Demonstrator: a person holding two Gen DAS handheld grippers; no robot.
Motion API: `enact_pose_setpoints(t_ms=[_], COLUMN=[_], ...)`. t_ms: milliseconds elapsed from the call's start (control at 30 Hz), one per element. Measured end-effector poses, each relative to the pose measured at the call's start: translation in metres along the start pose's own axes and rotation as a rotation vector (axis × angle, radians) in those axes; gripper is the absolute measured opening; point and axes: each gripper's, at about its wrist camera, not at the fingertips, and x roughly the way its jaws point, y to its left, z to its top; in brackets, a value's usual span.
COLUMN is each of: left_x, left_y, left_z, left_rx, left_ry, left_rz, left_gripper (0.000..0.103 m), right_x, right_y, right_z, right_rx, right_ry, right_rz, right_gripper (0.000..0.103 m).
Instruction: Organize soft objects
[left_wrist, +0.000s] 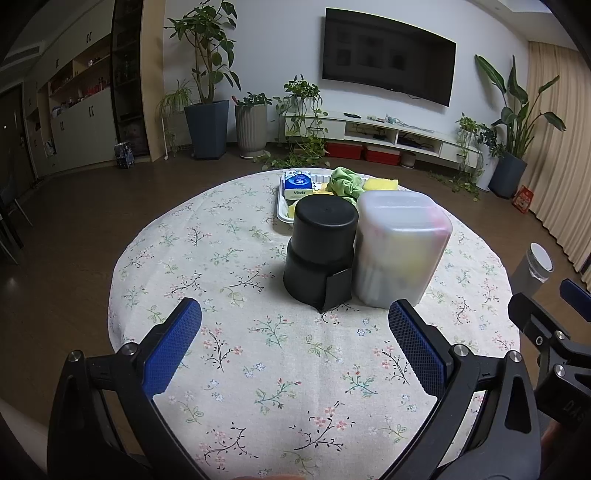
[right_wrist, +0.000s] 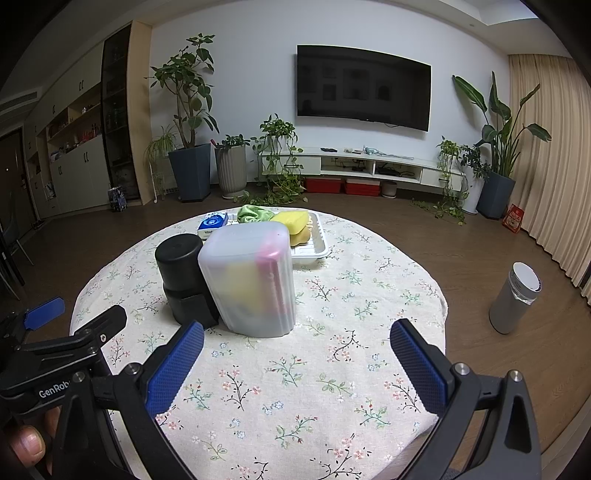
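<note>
Floral cream tablecloth (left_wrist: 258, 343), black cylinder (left_wrist: 321, 251), frosted translucent box (left_wrist: 399, 247), green cloth (left_wrist: 343, 182), yellow sponge (right_wrist: 293, 220), blue-padded jaws.

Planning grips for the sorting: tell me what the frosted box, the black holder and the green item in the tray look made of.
Frosted box: translucent matte plastic, probably; blurred yellow and pink shapes show through.
Black holder: opaque matte plastic, seemingly; dull and even, no shine.
Green item: soft cloth, crumpled into folds.

This is a home living room. A wide black wall-mounted television (right_wrist: 364, 88) anchors the white far wall; below it runs a long white low media cabinet (right_wrist: 364, 168), leafy potted houseplants (right_wrist: 190, 110) flank it, and beige pleated curtains (right_wrist: 543, 147) hang to its right.
</note>
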Motion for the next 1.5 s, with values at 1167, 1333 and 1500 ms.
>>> enact_pose_setpoints(t_ms=[1167,1333,1500], left_x=[-0.0014,-0.0016,-0.0023], left_y=[-0.0008,-0.0019,-0.0022], left_z=[0.0008,0.0008,0.0004], left_rx=[0.000,0.002,0.002], left_ry=[-0.008,-0.006,-0.007], left_rz=[-0.006,-0.007,-0.008], left_gripper=[0.103,0.103,0.103], right_x=[-0.0003,-0.0004,0.0000], right_y=[-0.0001,0.0000,-0.0001], right_z=[0.0012,0.0009,0.0008], right_rx=[0.001,0.001,0.000], right_ry=[-0.004,-0.005,-0.006], right_rz=[0.000,0.000,0.001], right_gripper=[0.103,0.103,0.103])
